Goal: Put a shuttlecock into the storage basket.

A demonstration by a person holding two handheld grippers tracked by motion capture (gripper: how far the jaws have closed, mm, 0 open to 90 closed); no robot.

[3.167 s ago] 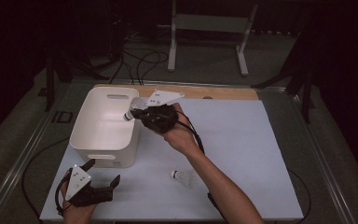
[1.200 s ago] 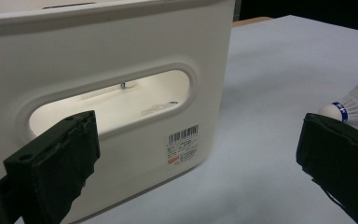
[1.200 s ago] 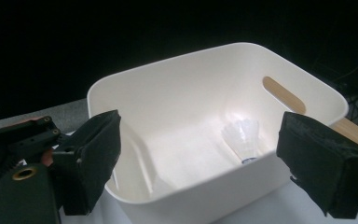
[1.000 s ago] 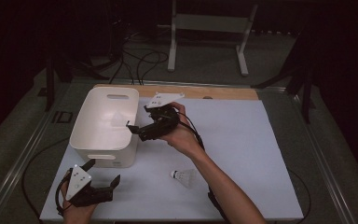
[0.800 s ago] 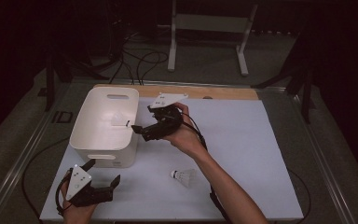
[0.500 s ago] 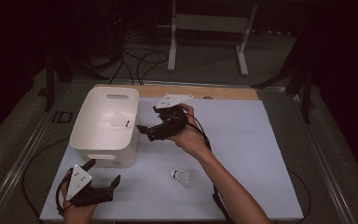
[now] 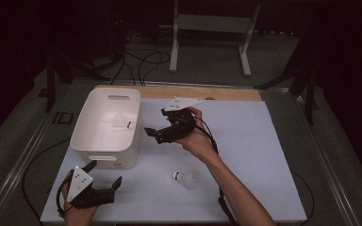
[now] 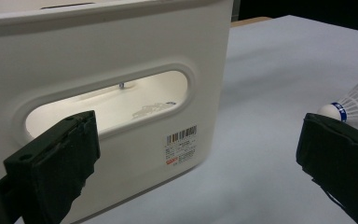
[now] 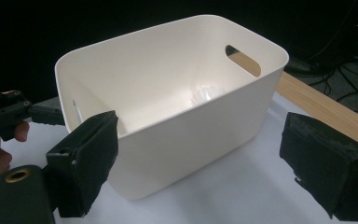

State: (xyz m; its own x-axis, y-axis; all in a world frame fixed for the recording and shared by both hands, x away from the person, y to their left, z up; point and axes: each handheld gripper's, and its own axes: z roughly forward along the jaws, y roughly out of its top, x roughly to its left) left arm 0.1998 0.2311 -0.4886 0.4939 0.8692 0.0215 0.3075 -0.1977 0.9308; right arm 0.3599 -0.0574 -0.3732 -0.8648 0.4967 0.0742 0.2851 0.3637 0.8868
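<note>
Shuttlecock (image 7: pixel 186 178) on table, well clear of right gripper's (image 7: pixel 159 135) spread fingers.

bin (image 9: pixel 205 116): smooth white plastic, soft sheen
sticker (image 8: pixel 181 144): printed paper
shuttlecock (image 7: pixel 186 178): white, translucent skirt, blue band
right tool (image 7: pixel 160 135): matt black, rough pads
desk (image 7: pixel 264 155): matt white sheet
strip (image 7: pixel 226 92): bare wood
</note>
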